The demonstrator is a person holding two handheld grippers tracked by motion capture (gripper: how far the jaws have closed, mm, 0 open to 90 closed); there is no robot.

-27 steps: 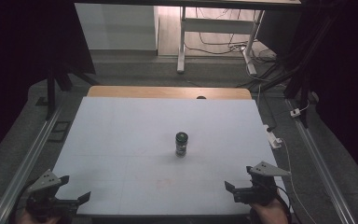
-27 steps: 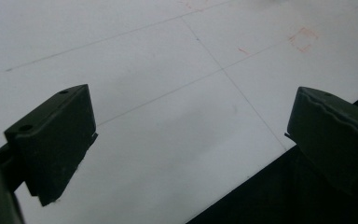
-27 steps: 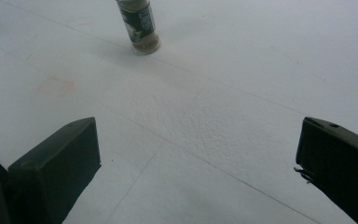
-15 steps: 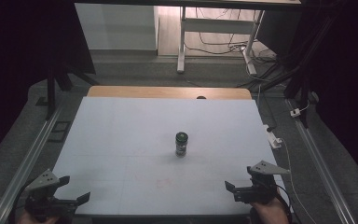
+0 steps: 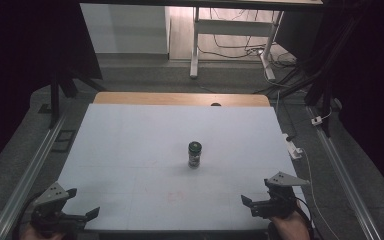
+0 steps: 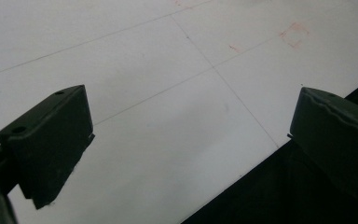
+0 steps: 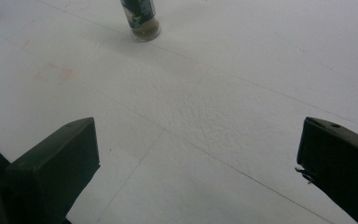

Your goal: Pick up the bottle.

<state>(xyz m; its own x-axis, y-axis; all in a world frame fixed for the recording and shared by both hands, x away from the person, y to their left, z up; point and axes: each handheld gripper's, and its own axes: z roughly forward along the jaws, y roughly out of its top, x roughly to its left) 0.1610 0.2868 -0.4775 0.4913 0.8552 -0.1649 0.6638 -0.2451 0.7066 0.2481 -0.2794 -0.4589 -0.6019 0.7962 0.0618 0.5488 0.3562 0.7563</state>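
A small dark jar (image 5: 195,154) with a dark lid stands upright near the middle of the white table (image 5: 130,145). In the right gripper view the jar (image 7: 142,18) is at the top edge, far ahead of the jaws. My left gripper (image 5: 82,204) hovers at the near left corner of the table, open and empty. My right gripper (image 5: 256,194) sits at the near right, also open, with nothing between its jaws. The left gripper (image 6: 191,135) looks over bare table and its front edge. The right gripper (image 7: 198,158) frames bare white surface.
A wooden strip (image 5: 180,98) runs along the table's far edge. A white power strip (image 5: 294,147) lies off the right side. Metal rails (image 5: 35,165) flank the table. A faint red mark (image 5: 175,196) shows near the front.
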